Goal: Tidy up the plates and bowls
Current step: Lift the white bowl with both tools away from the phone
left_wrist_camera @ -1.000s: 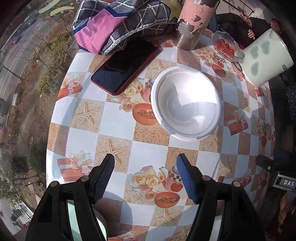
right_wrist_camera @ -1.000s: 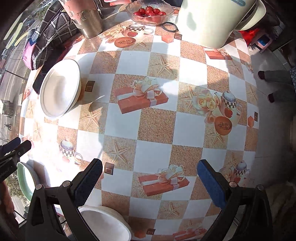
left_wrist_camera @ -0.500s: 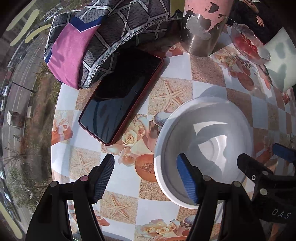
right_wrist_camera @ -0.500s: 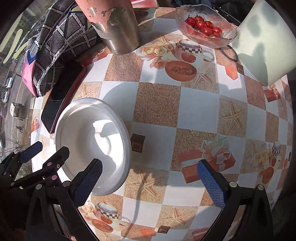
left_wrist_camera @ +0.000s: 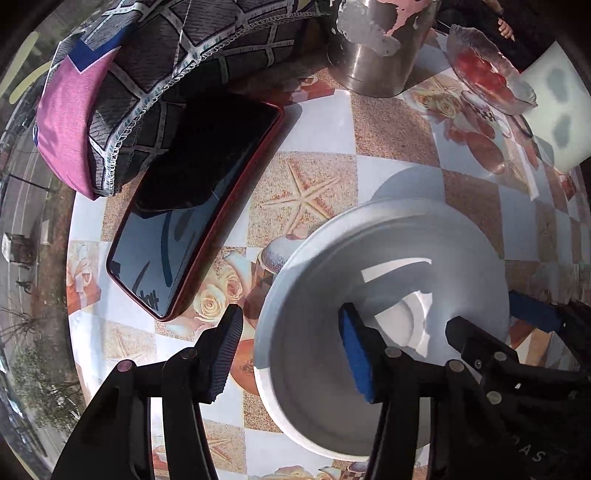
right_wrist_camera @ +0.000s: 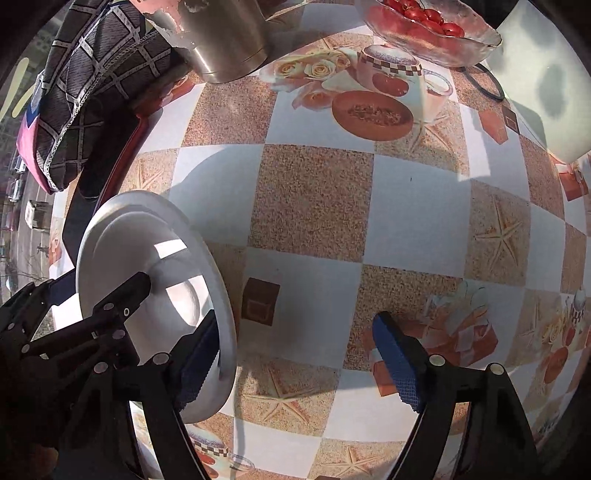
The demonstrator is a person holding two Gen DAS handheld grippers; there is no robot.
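A white bowl [left_wrist_camera: 391,280] sits on the patterned tablecloth [left_wrist_camera: 317,136]. My left gripper [left_wrist_camera: 291,350] is open and straddles its near-left rim, with one finger inside the bowl and one outside. In the right wrist view the bowl [right_wrist_camera: 147,258] is at the left. My right gripper [right_wrist_camera: 295,350] is open and straddles the bowl's right rim, its left finger inside the bowl and its right finger over the cloth. Each gripper shows in the other's view, at the opposite side of the bowl.
A red-cased phone [left_wrist_camera: 195,206] lies left of the bowl, partly under a checked cloth bag [left_wrist_camera: 147,74]. A metal cup [left_wrist_camera: 376,48], a glass bowl of cherry tomatoes [right_wrist_camera: 428,29] and a white jug [right_wrist_camera: 546,81] stand at the back.
Both grippers have moved forward to the white bowl and dropped over its rim from opposite sides. The jaws have narrowed a little. The bowl has not moved.
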